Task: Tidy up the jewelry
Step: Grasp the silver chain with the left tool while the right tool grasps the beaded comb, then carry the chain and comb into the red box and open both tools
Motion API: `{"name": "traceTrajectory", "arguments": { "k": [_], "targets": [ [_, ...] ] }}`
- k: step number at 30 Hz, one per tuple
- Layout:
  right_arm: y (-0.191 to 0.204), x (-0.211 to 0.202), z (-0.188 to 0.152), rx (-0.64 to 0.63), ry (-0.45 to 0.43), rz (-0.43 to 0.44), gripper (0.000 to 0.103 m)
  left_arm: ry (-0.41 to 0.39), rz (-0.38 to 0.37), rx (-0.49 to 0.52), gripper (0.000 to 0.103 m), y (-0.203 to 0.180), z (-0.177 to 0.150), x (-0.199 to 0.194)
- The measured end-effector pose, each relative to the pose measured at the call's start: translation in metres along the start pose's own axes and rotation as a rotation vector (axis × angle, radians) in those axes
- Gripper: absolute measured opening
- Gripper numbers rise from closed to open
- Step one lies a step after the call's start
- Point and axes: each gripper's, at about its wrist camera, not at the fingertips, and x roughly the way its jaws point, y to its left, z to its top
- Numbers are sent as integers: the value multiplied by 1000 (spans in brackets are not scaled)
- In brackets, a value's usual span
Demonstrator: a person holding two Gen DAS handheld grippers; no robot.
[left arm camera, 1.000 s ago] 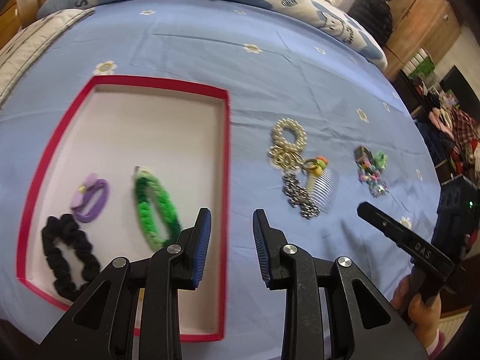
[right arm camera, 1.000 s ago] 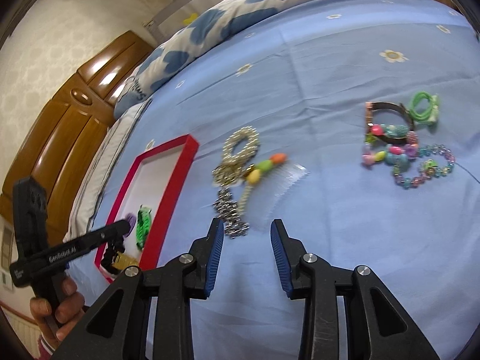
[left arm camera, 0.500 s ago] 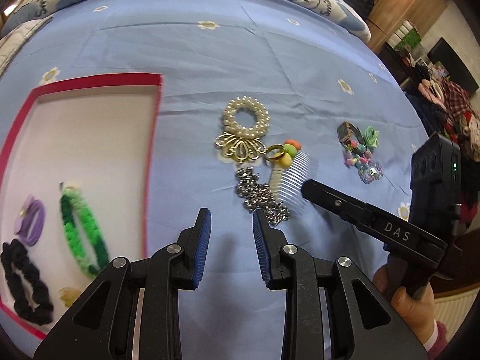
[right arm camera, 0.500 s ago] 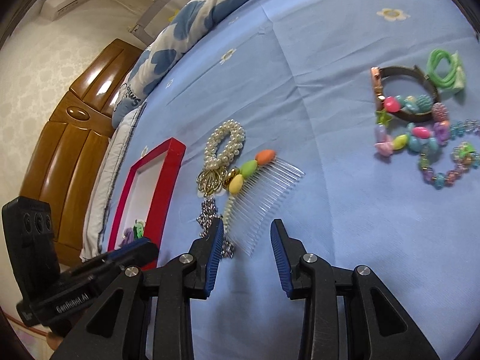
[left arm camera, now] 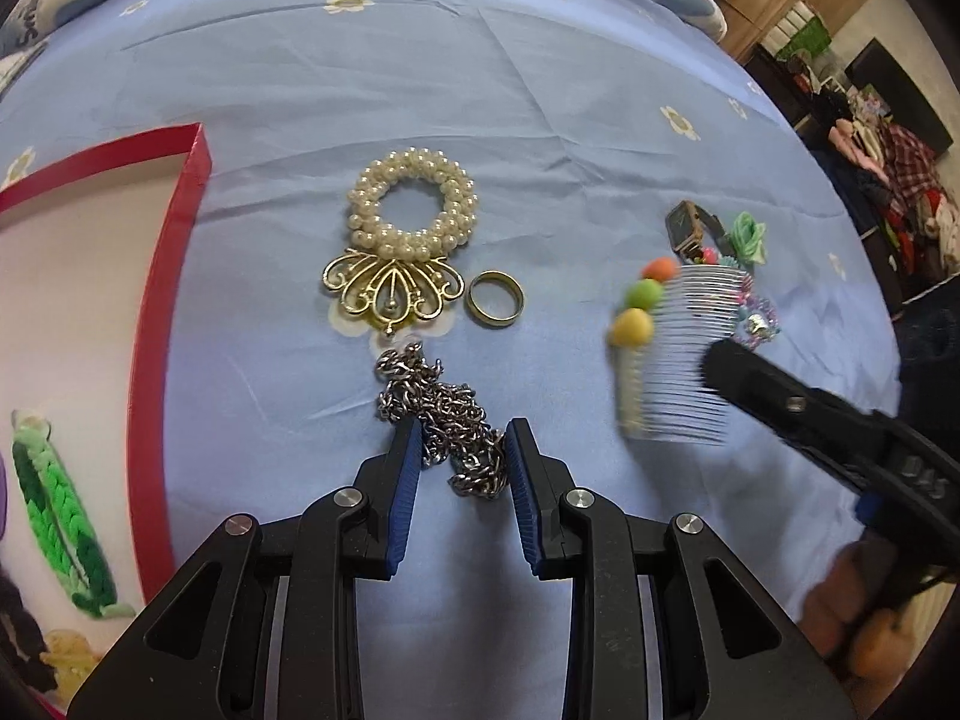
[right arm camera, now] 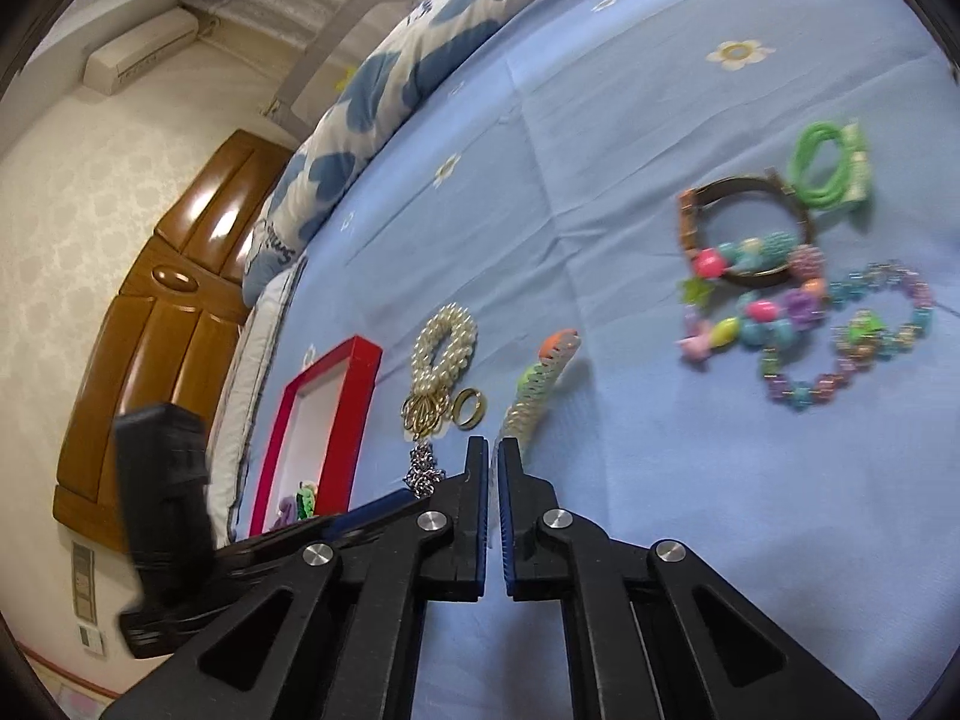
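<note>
Left gripper (left arm camera: 459, 447) closing around chain (left arm camera: 441, 414); squeeze bulk. Right gripper (right arm camera: 492, 456) clamps comb (right arm camera: 537, 381); lift level.

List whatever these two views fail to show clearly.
- Comb, left wrist view: motion-blurred; the right gripper covers its teeth tips.
- Red tray, left wrist view: cut off by the left edge.
- Silver chain, right wrist view: too small, partly behind the gripper fingers.
</note>
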Motion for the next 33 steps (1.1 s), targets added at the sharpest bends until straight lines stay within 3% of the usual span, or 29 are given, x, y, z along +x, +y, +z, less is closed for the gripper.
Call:
{"name": "traceTrajectory", "arguments": {
  "k": [4,6,33],
  "targets": [
    [-5,-10,-1,14,-14,-3,2,-21,5,17,17,1,-2,-4],
    [-5,-12,-2,16,-16,1,2,-41,-3,19,7,3,-4,-10],
    [79,-3,-20,-124,32,110,2,-336,-34,-64,7,41,-20,-161]
  ]
}}
